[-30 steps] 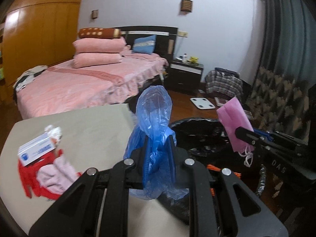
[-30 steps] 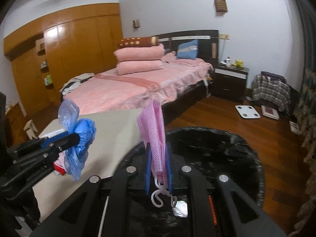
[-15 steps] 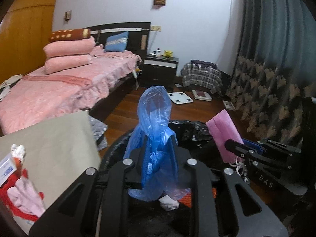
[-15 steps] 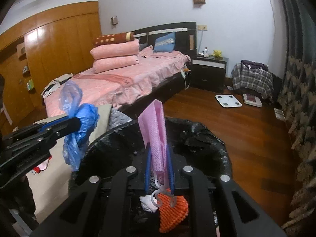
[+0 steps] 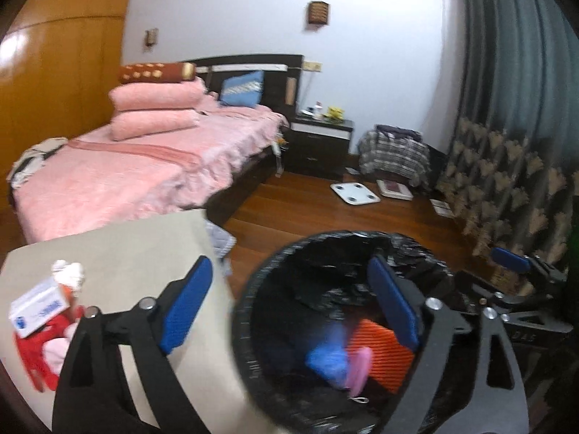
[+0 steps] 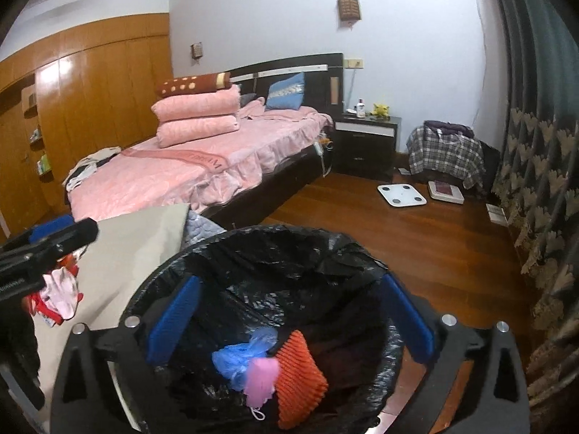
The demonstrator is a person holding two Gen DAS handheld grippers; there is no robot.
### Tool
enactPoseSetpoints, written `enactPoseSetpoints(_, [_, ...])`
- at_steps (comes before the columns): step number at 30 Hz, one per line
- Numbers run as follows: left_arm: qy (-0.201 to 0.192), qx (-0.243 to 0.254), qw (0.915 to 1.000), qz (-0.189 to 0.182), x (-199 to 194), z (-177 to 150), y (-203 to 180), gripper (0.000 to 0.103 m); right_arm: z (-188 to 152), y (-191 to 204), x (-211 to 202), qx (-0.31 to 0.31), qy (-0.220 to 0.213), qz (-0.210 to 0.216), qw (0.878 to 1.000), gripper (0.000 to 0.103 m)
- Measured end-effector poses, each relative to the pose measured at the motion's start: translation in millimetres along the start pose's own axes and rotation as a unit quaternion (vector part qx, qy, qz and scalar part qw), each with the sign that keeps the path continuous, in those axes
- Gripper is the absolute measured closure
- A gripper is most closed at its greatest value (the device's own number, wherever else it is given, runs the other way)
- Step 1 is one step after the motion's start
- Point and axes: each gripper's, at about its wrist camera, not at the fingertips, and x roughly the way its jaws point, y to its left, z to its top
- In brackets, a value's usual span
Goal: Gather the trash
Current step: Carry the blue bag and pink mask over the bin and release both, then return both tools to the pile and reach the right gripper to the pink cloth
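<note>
Beside the bed (image 6: 188, 177), items listed largest first.

1. Worktop (image 5: 119, 253): beige, left of the bin; carries the trash not yet collected.
2. Bin (image 6: 231, 249): black-lined, directly below both hand-held grippers. Holds an orange pad (image 6: 300, 376), a blue bag (image 6: 239, 358) and a pink mask (image 6: 262, 374), all loose at the bottom.
3. Left hand-held gripper (image 5: 289, 307): jaws have just been opening and now stand wide, nothing between them; its left pad hangs over the worktop edge, its right pad over the bin.
4. Right hand-held gripper (image 6: 289, 316): jaws have just been opening, now spread wide and empty, centred over the bin.
5. Remaining trash, at the worktop's far-left end: red wrapper (image 5: 34, 354), white box (image 5: 38, 305) (long axis slanting up to the right), tissue (image 5: 68, 273).

Bearing for the next pickup: the pile lies left of both hand-held grippers; the left one is plainly nearer and probably the one to reach.
</note>
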Motion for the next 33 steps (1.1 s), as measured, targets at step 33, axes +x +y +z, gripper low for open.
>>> enactPoseSetpoints(33, [0.001,-0.110,0.9635,0.244,-113,-71,219,0.013,-20,244,56,-0.101,0.033,0.175,0.979,0.006])
